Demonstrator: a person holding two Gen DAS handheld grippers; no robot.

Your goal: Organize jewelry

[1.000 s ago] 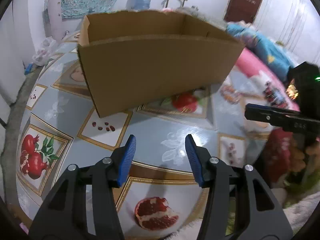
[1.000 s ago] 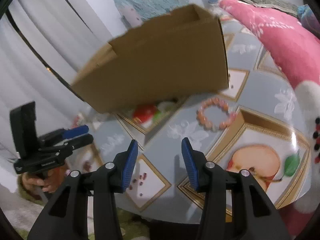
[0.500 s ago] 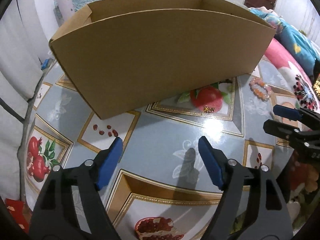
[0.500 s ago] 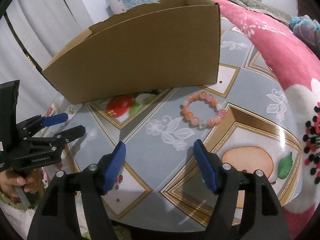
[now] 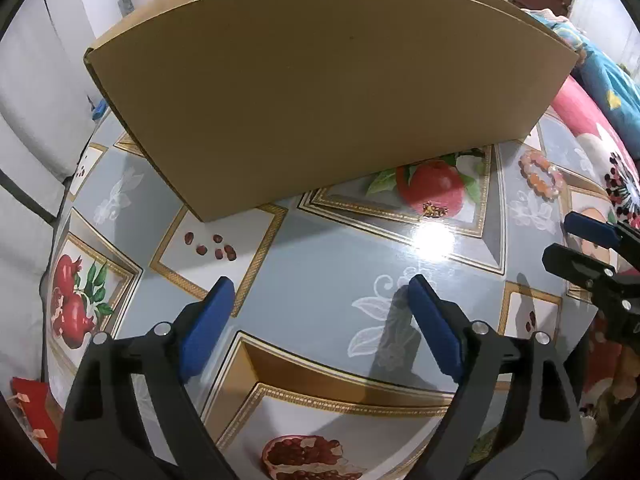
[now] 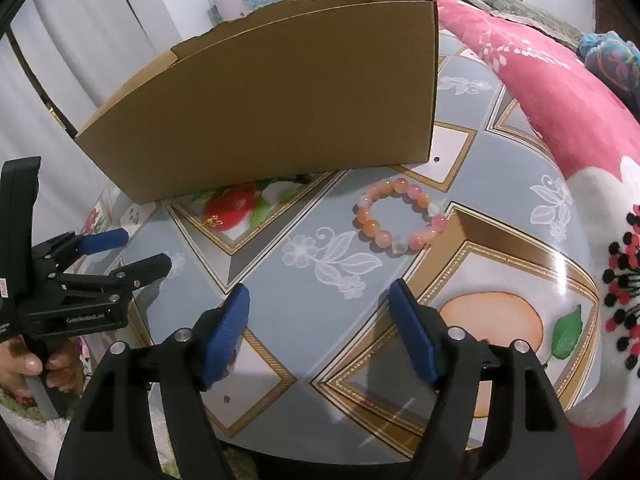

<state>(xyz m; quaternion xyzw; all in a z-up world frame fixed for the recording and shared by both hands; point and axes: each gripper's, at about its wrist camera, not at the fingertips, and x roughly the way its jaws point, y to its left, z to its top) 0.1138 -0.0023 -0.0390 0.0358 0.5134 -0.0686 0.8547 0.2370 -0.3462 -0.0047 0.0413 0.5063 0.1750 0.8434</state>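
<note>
Both grippers have tilted toward the table, jaws just opening: left gripper [image 5: 320, 312] and right gripper [image 6: 318, 312] gape, nothing between. The bead bracelet [image 6: 400, 216] lies before the cardboard box [image 6: 280, 112]; straddle 1 side squarely.

Right gripper [image 6: 320, 320]: jaws have just been opening, now wide apart, nothing between them, above the worktop [image 6: 280, 280] with its fruit-print cover. Beaded bracelet [image 6: 400, 218], pink and orange, lies flat ahead of the jaws, slightly right. Cardboard box [image 6: 280, 112] stands behind it, open-topped, near but not touching. Small gold piece [image 6: 214, 222] lies on the printed red fruit by the box's base. Left gripper [image 6: 124, 252] at left edge, jaws apart, held by a hand [image 6: 36, 368]. Pink blanket [image 6: 540, 80] at right.
</note>
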